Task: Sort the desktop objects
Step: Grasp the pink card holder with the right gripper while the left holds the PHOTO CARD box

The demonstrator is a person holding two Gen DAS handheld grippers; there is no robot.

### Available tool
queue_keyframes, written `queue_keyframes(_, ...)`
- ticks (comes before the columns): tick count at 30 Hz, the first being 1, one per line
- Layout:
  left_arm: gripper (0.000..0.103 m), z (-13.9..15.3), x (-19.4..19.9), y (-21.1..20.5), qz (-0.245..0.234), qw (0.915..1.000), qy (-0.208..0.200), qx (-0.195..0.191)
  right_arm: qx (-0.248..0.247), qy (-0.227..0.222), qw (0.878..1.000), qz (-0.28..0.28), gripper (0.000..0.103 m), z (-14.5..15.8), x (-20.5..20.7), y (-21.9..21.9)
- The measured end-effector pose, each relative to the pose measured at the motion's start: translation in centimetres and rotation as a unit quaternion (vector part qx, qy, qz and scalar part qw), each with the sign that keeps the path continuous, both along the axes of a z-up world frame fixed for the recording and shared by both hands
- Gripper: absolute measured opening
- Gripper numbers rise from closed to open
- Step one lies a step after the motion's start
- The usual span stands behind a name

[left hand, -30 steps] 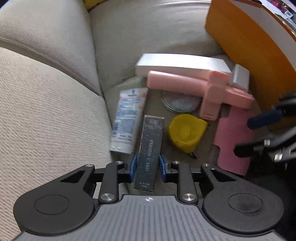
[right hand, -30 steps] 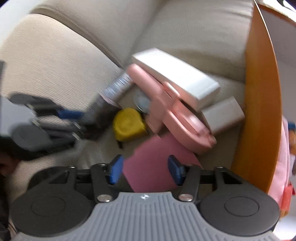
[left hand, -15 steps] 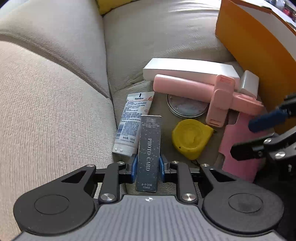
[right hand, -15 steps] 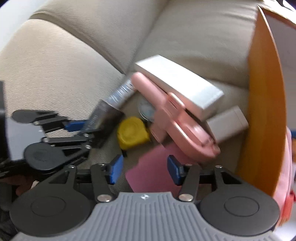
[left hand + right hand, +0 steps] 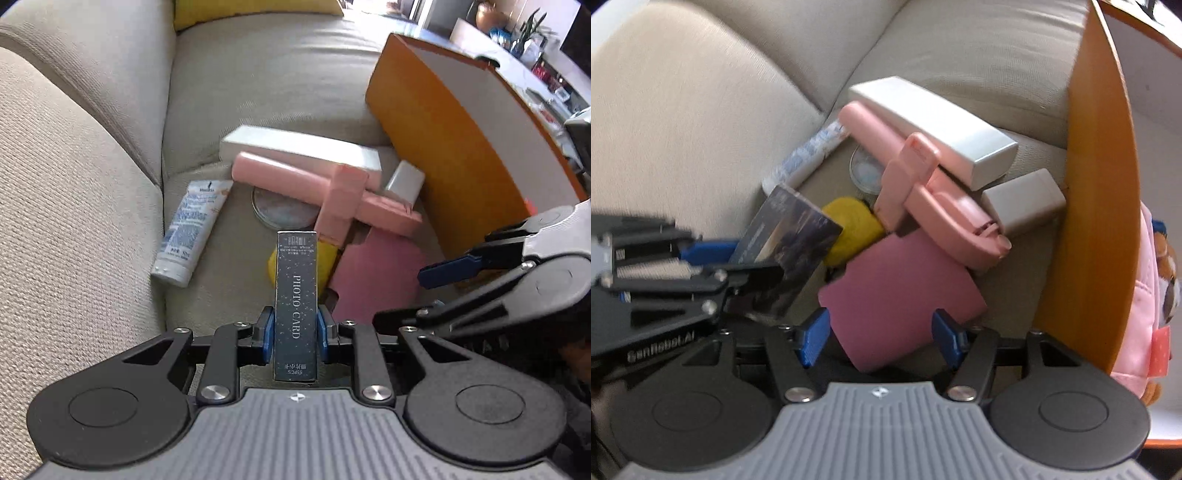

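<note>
My left gripper [image 5: 294, 334] is shut on a dark "PHOTO CARD" box [image 5: 296, 302], held above the sofa seat; the same box [image 5: 790, 251] shows at the left of the right wrist view. My right gripper [image 5: 881, 338] hovers over a flat pink card [image 5: 901, 295], its jaws opening and the pads clear of the card's edges. Behind them lie a yellow tape measure [image 5: 855, 225], a pink handled tool [image 5: 325, 192], a round tin [image 5: 280, 210], a white tube [image 5: 192, 229], a long white box [image 5: 299, 151] and a small white box [image 5: 1023, 201].
An orange storage box [image 5: 443, 147] stands upright on the right, close to the pile. Beige sofa cushions [image 5: 74, 221] rise at the left and behind. A pink bag with a plush toy [image 5: 1152, 295] sits beyond the orange wall.
The left gripper has lifted the photo card box and carried it rightward, so it now hides part of the yellow tape measure. The right gripper's jaws have spread wider over the pink card.
</note>
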State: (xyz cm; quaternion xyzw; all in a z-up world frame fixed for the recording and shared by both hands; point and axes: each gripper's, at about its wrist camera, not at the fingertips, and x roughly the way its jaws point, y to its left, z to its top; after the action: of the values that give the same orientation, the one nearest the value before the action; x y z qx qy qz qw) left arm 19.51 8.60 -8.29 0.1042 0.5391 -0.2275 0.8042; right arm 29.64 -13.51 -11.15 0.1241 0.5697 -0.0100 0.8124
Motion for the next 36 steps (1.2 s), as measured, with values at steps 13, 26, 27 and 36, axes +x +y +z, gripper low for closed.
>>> queue_keyframes(13,0.025,-0.5,-0.6,0.4,-0.004,0.9997,0.022,-0.01,0.002,0.036,0.999,0.032,0.072,-2.7,1.3,-0.5)
queue_keyframes(26,0.026,-1.4,-0.3,1.3,0.041,0.9981,0.032,-0.034,-0.123,-0.066,0.984,0.109,0.06,0.5,2.8,-0.4)
queue_keyframes(27,0.026,-1.4,-0.4,1.5,0.048,0.9977,0.031,-0.037,-0.105,-0.066,0.987,0.106,0.06,0.7,2.5,-0.4)
queue_keyframes(36,0.026,-1.3,-1.1,3.7,0.117,0.9911,0.022,-0.059,-0.105,-0.042,0.991,0.074,0.078,0.0,2.4,2.0)
